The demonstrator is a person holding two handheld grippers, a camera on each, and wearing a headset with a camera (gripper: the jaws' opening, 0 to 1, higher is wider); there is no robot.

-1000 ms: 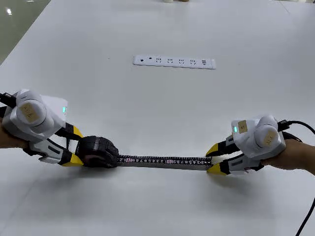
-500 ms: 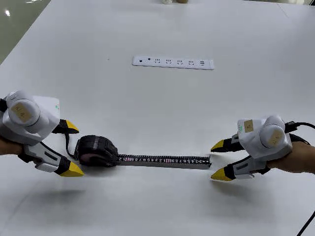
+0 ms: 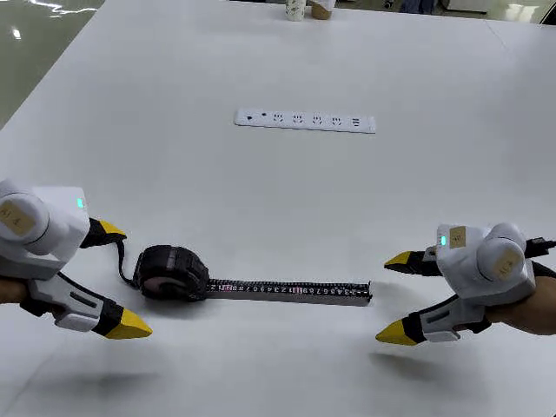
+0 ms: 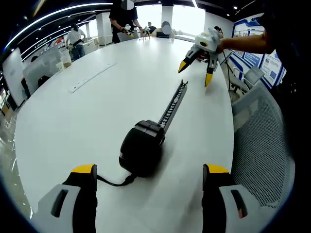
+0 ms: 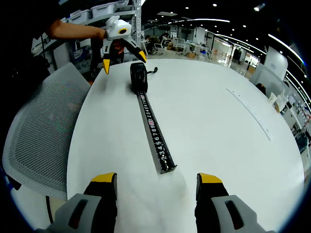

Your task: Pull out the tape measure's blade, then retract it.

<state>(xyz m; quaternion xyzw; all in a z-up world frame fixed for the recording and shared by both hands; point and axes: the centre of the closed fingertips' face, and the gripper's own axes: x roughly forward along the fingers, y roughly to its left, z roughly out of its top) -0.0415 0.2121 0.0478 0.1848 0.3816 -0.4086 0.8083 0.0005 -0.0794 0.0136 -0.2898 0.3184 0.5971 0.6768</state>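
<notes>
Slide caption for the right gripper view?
Open right hand-held gripper faces the blade lying extended on the table; case and open left hand-held gripper beyond.

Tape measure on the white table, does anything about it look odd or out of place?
Mildly odd: the blade lies extended flat on the table, while the left gripper and right gripper are both open and clear of it and the case. Unheld yet extended, it is probably locked. No damage visible.
</notes>
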